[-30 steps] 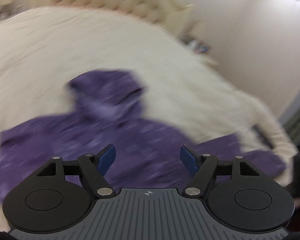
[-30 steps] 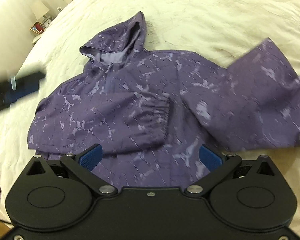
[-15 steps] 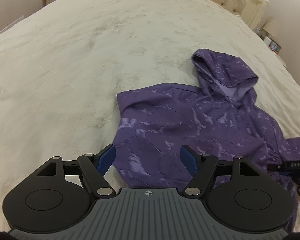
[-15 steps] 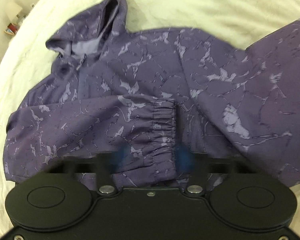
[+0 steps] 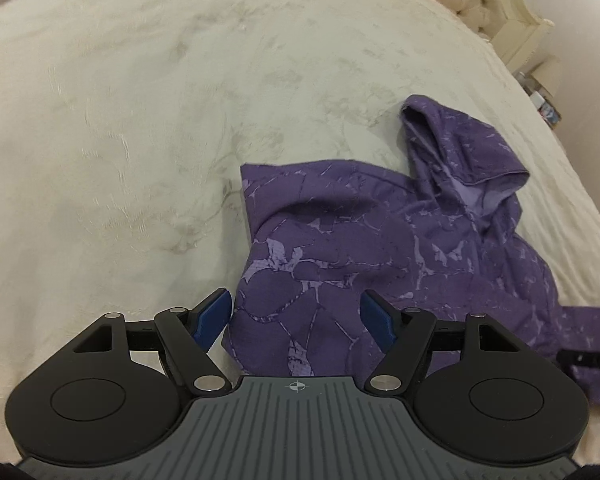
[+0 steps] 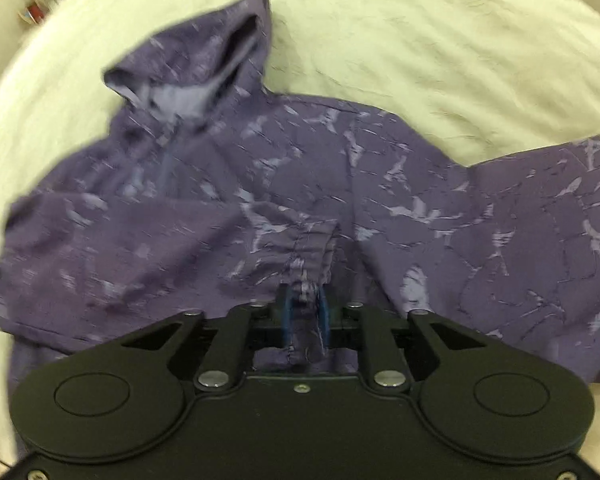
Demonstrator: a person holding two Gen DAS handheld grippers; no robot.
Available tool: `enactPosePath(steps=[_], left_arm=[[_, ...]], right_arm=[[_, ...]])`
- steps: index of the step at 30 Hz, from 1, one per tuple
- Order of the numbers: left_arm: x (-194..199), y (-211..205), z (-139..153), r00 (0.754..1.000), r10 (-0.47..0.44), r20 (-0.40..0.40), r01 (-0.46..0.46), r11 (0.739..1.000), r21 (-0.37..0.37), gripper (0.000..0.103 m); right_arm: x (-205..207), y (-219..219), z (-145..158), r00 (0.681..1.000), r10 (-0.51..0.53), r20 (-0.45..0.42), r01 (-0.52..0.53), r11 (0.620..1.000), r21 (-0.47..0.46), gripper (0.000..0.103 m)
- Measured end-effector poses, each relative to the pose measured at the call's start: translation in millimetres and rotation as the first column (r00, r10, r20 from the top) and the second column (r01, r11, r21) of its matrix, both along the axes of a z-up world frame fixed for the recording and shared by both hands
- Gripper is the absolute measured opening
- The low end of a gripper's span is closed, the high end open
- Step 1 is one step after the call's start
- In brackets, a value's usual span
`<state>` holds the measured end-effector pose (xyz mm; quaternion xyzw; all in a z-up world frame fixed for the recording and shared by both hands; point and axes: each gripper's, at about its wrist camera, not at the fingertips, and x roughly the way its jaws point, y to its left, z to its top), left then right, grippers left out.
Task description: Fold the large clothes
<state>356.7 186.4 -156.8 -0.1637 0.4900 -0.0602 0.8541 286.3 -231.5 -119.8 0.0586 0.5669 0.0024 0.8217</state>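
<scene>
Down comes the right gripper [image 6: 303, 312] onto the purple hooded jacket [image 6: 300, 184] on the bed [image 6: 440, 40] — jaws easing apart, elastic cuff [image 6: 312, 252] bunched between them. Left gripper [image 5: 296, 316] — spread, empty — hovers over the jacket's folded edge.

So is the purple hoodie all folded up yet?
Partly. One sleeve lies folded across the hoodie, its cuff in the right gripper; the other sleeve is still spread out.
</scene>
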Motion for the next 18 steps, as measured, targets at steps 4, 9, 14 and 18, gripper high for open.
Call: enactPosePath(steps=[4,9,14,18], left_arm=[[4.0,9.9,-12.2,1.0,0.001,-0.006,-0.002,0.998,-0.068,0.032],[-10.4,8.4,-10.7,0.999,-0.031,0.037,0.033,0.999,-0.042,0.005],[-25.8,3.0,-12.7,0.999,-0.002,0.046,0.004,0.999,-0.043,0.005],[-23.8,7.3,-12.9,0.999,0.035,0.035,-0.032,0.996,-0.077,0.005]], right_arm=[[-1.5,18.1,17.4,0.998,0.008,0.068,-0.007,1.0,-0.02,0.062],[14.7,67.0,52.3,0.969,0.169,0.18,-0.178,0.983,0.034,0.062],[47.5,148.0,72.1,0.888,0.395,0.237,-0.428,0.897,0.109,0.062],[75.8,223.2,66.8,0.791,0.56,0.246,-0.599,0.79,0.131,0.062]])
